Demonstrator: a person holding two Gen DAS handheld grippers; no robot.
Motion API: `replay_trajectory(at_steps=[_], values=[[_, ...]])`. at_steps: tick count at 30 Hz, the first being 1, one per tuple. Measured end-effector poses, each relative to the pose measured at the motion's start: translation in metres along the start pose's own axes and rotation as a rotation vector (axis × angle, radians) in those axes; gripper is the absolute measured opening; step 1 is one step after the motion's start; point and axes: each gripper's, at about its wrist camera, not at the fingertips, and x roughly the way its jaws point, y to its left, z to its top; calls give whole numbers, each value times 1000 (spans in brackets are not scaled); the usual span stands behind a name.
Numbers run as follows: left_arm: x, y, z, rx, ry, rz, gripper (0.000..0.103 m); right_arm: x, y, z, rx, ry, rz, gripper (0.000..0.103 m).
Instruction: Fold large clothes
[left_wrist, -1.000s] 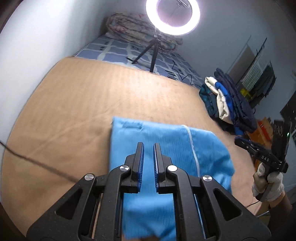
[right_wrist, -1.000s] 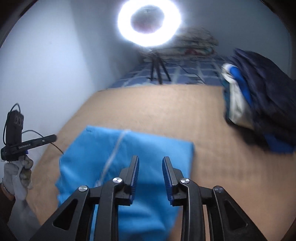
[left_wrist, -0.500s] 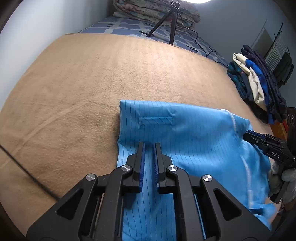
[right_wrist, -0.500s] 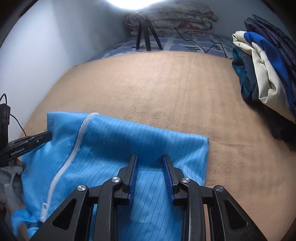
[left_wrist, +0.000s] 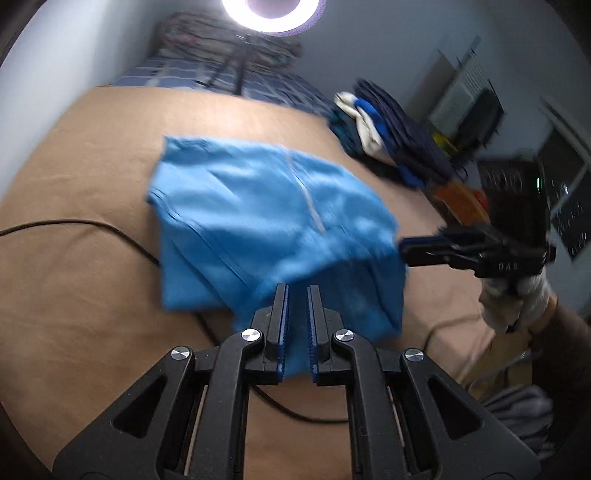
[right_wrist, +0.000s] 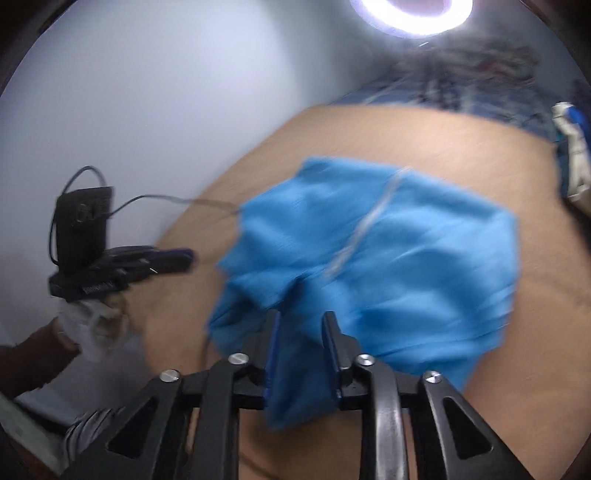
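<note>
Left wrist view
Left gripper (left_wrist: 297, 295): I see its jaws nearly together, pinching the near edge of the blue garment (left_wrist: 266, 206).
Garment: it hangs lifted from the claw tips, draping onto the tan blanket (left_wrist: 74, 258) beyond.
Right gripper (left_wrist: 424, 251): at the garment's right edge.
Change: a second ago I saw the garment flat; now its near edge is raised and bunched.
Count: one garment, one ring light (left_wrist: 271, 14), one clothes pile (left_wrist: 388, 140) right of the garment.

Right wrist view
Right gripper (right_wrist: 300, 325): its jaws have just been closing, cloth of the blue garment (right_wrist: 406, 258) caught between them.
Garment: bunched up from the tan blanket (right_wrist: 480, 147).
Left gripper (right_wrist: 177, 258): left of the garment; contact unclear through blur.
Count: two grippers, one white-gloved hand (right_wrist: 96, 321).
</note>
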Motion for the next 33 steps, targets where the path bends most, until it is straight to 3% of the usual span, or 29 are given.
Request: replay_trajectory(at_steps=[3,9,14,19,21,25,27,30,33], values=[[18,-9,-3,13,11,8,7,18,18,-7,-38,39,19,17],[49,10,-9,-43,31,51,7,57,33,10,-39,75,9,16],[57,20,-19,-56,38,43,7,75,30,41,-52,45,-62,16],[60,23,-22,-62,51,30,7,112,17,51,-54,109,-183,16],[61,23,-21,-59,64,31,7,123,8,46,-12,122,-180,16],[51,17,-14,-48,51,25,7,87,0,44,68,41,-71,18],[43,11,-8,-46,36,5,7,51,-3,39,94,-38,-22,28],[31,-4,-2,-27,19,-38,7,5,-5,22,75,-108,-46,29],[34,-21,2,-8,28,-74,7,-23,-11,-3,11,-93,-118,37]])
